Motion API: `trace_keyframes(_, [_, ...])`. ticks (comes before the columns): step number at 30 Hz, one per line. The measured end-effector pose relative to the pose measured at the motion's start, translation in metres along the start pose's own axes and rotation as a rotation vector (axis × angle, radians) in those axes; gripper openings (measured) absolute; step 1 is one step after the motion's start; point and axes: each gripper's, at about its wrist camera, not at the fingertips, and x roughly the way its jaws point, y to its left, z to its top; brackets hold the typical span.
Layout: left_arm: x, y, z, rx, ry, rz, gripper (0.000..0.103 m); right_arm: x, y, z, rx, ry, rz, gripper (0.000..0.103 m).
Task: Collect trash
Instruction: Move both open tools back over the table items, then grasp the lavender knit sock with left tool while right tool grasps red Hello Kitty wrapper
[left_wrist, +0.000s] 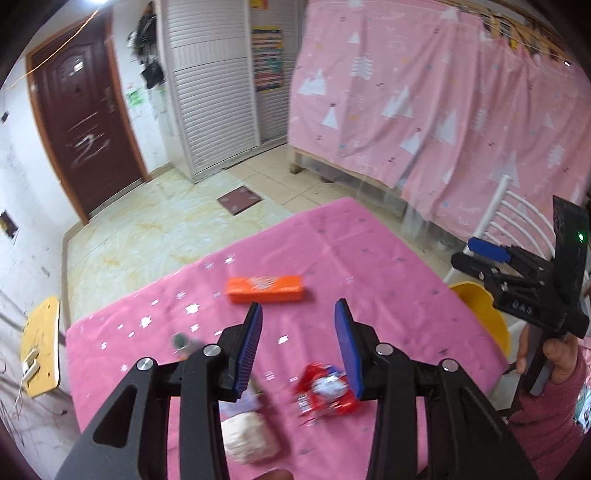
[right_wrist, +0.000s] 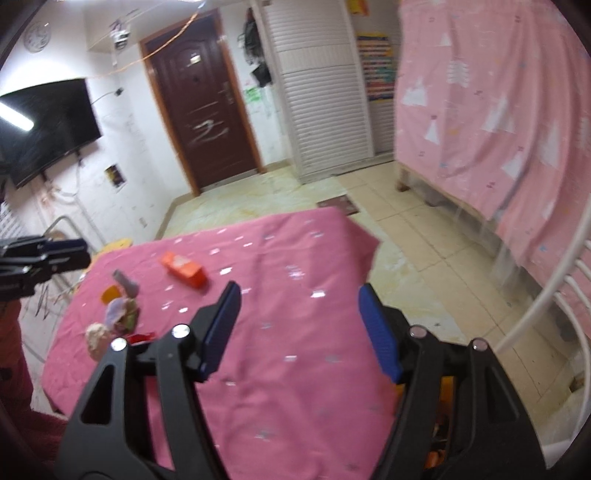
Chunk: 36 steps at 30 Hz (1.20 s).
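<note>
Box (left_wrist: 266, 289) on table (left_wrist: 369, 258), wrapper (left_wrist: 327, 391) nearer, bin (left_wrist: 487, 314) right.

On the pink cloth (left_wrist: 332, 236) lie six bits of trash: one orange box (left_wrist: 266, 290) near its middle, and nearer than the box one red wrapper (left_wrist: 327, 393), one pale wad (left_wrist: 249, 435), one grey tube (right_wrist: 126, 282), one orange scrap (right_wrist: 110, 293) and one purple-green crumple (right_wrist: 123, 314). One yellow bin (left_wrist: 484, 314) stands at the cloth's right edge. Two grippers are in view.
</note>
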Motion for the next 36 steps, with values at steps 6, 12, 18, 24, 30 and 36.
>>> trace_keyframes(6, [0.001,0.045,-0.016,-0.069,0.016,0.035,0.033,0.024,0.043,-0.008,-0.066,0.066,0.071,0.064])
trace_keyframes(12, [0.012,0.073,-0.032,-0.129,0.044,0.036,0.033,0.037,0.069,-0.014,-0.117,0.115,0.1,0.064])
trace_keyframes(18, [0.027,0.084,-0.046,-0.174,0.081,-0.01,0.033,0.045,0.093,-0.022,-0.164,0.154,0.121,0.064])
trace_keyframes(24, [0.03,0.069,-0.059,-0.165,0.112,-0.094,0.033,0.051,0.11,-0.028,-0.194,0.18,0.143,0.064])
trace_keyframes(30, [0.046,0.063,-0.069,-0.185,0.19,-0.078,0.033,0.057,0.122,-0.037,-0.221,0.214,0.177,0.065])
trace_keyframes(36, [0.066,0.056,-0.069,-0.211,0.231,-0.086,0.033,0.06,0.135,-0.047,-0.249,0.229,0.211,0.072])
